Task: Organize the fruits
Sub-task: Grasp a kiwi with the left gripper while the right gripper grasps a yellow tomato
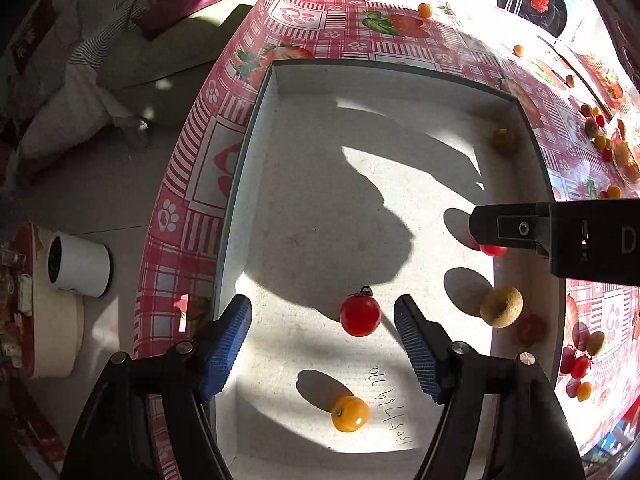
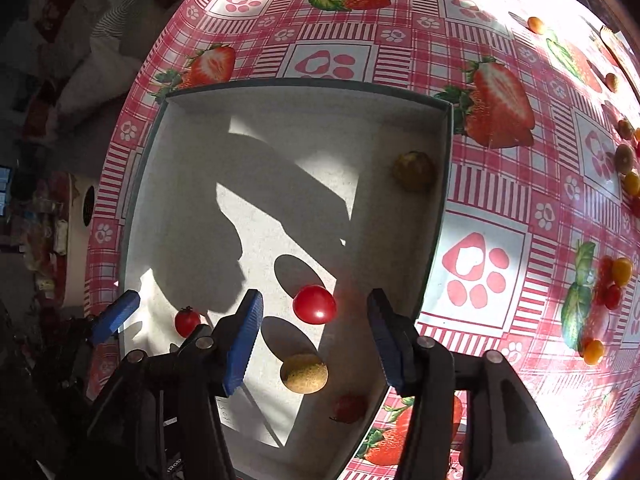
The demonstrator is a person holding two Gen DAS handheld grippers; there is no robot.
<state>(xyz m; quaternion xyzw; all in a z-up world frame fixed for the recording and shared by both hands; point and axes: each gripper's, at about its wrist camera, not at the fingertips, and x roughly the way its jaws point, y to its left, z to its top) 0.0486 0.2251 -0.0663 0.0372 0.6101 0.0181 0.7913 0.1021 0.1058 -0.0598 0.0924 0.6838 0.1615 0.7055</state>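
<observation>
Tomatoes lie free in the box (image 1: 276,80): your left gripper (image 1: 322,344) and right gripper (image 2: 316,332) gape empty (each above one), more fruit waiting at three o'clock.

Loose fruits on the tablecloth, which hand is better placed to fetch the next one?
Probably the right gripper: it is open, empty, by the tray's edge nearest the scattered fruits.
</observation>
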